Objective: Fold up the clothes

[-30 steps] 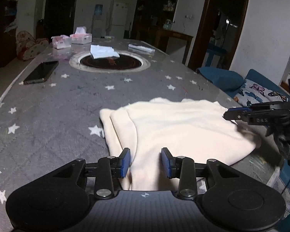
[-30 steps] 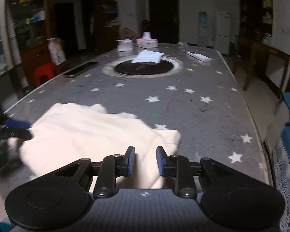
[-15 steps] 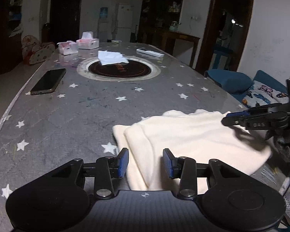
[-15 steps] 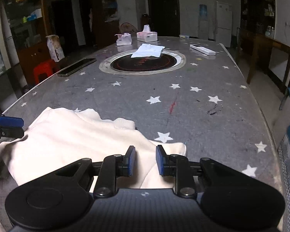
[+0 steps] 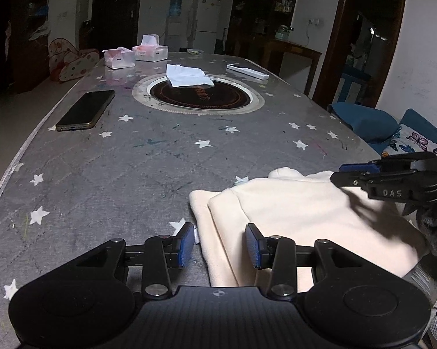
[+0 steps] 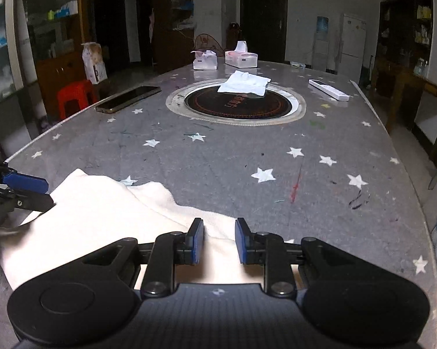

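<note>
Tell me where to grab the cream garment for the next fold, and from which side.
Grip the cream garment at its doubled left edge, coming in low from the table's near side. That edge lies as a raised, layered fold between the left tool's open jaws, so probably pinchable.

The left gripper, black with blue pads, points forward and downward with its jaws parted. The matching right gripper points likewise, jaws parted more narrowly; nothing is pinched between either pair.

Grey starred table bears cream garment (folded), phone, tissues.
</note>
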The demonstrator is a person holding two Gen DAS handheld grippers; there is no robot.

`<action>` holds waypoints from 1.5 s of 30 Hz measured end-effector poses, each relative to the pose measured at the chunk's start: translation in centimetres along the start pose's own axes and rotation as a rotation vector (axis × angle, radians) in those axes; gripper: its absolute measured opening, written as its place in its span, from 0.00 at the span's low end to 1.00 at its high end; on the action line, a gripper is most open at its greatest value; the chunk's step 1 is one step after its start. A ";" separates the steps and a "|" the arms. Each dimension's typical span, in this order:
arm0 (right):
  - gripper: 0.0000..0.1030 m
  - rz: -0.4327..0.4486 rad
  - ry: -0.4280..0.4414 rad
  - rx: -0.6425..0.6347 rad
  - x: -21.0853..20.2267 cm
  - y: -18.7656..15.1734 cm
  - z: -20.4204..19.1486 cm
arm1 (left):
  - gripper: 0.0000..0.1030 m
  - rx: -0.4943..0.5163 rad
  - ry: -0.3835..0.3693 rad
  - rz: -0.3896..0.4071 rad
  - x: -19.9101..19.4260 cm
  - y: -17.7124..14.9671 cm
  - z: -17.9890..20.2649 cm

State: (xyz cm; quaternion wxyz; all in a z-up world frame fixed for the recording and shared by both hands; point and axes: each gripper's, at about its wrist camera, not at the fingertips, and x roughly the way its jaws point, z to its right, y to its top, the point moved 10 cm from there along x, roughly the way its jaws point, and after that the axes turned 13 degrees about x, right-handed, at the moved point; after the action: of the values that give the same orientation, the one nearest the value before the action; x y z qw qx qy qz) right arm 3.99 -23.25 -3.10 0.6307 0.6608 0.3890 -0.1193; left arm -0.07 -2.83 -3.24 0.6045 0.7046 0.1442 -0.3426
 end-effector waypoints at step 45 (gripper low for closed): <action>0.41 -0.101 0.436 -0.502 -5.3 -8.7 -19.1 | 0.59 -0.242 0.054 -0.004 -2.9 -2.4 -5.1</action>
State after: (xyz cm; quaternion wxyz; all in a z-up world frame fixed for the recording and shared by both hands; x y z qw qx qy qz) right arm -11.71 -8.29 -2.80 0.6689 0.4746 0.5644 0.0934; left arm -2.10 3.21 -2.96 0.6803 0.6352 0.2021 -0.3046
